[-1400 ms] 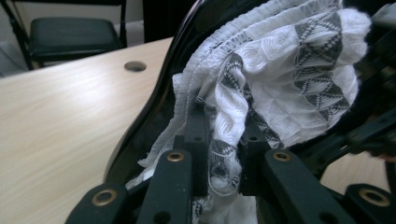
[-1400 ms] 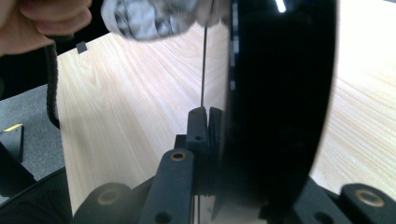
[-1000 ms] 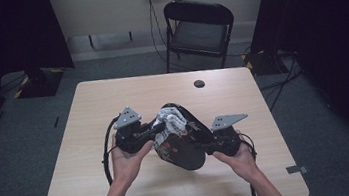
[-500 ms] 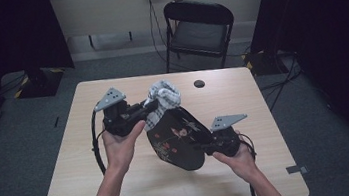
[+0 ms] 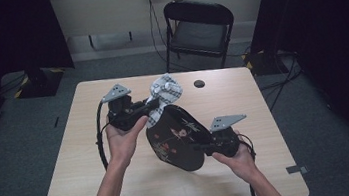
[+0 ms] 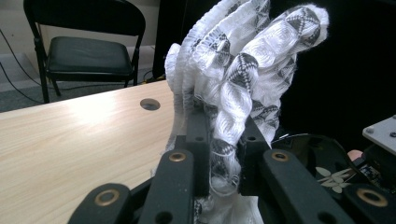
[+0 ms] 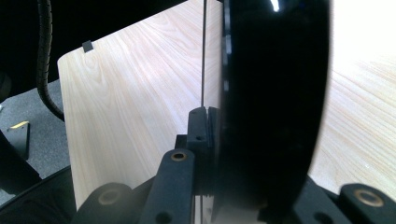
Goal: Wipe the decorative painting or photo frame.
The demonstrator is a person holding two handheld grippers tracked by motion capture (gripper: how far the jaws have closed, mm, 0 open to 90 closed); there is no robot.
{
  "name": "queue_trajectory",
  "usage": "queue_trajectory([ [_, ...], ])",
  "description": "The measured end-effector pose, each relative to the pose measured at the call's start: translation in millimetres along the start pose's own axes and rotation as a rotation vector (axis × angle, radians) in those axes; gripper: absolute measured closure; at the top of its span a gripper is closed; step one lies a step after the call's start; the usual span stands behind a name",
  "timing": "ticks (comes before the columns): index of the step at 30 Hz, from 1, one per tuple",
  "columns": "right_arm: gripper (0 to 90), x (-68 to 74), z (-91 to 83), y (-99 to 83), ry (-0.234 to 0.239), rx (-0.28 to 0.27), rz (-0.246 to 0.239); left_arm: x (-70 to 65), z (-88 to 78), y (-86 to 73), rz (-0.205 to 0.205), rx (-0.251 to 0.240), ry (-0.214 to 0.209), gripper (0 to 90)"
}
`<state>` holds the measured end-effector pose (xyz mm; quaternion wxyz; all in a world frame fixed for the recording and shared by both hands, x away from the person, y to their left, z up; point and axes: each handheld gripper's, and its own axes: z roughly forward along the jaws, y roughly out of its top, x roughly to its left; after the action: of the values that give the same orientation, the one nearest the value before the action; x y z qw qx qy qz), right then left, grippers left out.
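Note:
A black glossy plate (image 5: 177,138) with a flower pattern stands tilted on its edge over the table's middle. My right gripper (image 5: 204,147) is shut on its lower right rim; in the right gripper view the dark plate (image 7: 275,102) sits edge-on between the jaws of that gripper (image 7: 212,126). My left gripper (image 5: 151,108) is shut on a bunched white cloth (image 5: 164,91) with a dark pattern, held at the plate's upper left edge. In the left gripper view the cloth (image 6: 243,70) rises from between the jaws of the left gripper (image 6: 222,135), with the plate (image 6: 327,158) lower right.
The light wooden table (image 5: 79,155) has a round dark hole (image 5: 199,83) near its far edge. A black folding chair (image 5: 199,29) stands behind the table. A black cable (image 5: 101,137) loops from the left gripper.
My left hand has lifted the cloth up and toward the far side, from the plate's face to its upper edge. The plate has tipped more upright. The right hand stayed put.

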<state>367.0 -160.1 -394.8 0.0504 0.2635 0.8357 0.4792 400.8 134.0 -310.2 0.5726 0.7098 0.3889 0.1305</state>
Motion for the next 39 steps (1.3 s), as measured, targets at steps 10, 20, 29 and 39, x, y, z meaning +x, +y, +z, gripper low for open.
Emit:
queue_trajectory([
  [10, 81.2, -0.3, 0.0, 0.0, 0.002, -0.001, 0.002, 22.0, 9.4, -27.7, -0.042, 0.082, 0.051, 79.4],
  [20, 81.2, 0.2, 1.8, 1.1, 0.006, -0.001, -0.001, 14.9, 1.9, -18.3, -0.053, 0.04, 0.05, 79.5],
  [29, 81.3, 1.2, 2.3, 1.3, 0.007, 0.0, -0.007, -16.9, -5.9, 17.8, 0.023, -0.03, -0.006, 79.4],
  [39, 81.2, 0.2, 1.9, 1.0, 0.008, 0.001, -0.005, 2.6, 2.4, -4.7, -0.061, -0.029, -0.005, 79.6],
])
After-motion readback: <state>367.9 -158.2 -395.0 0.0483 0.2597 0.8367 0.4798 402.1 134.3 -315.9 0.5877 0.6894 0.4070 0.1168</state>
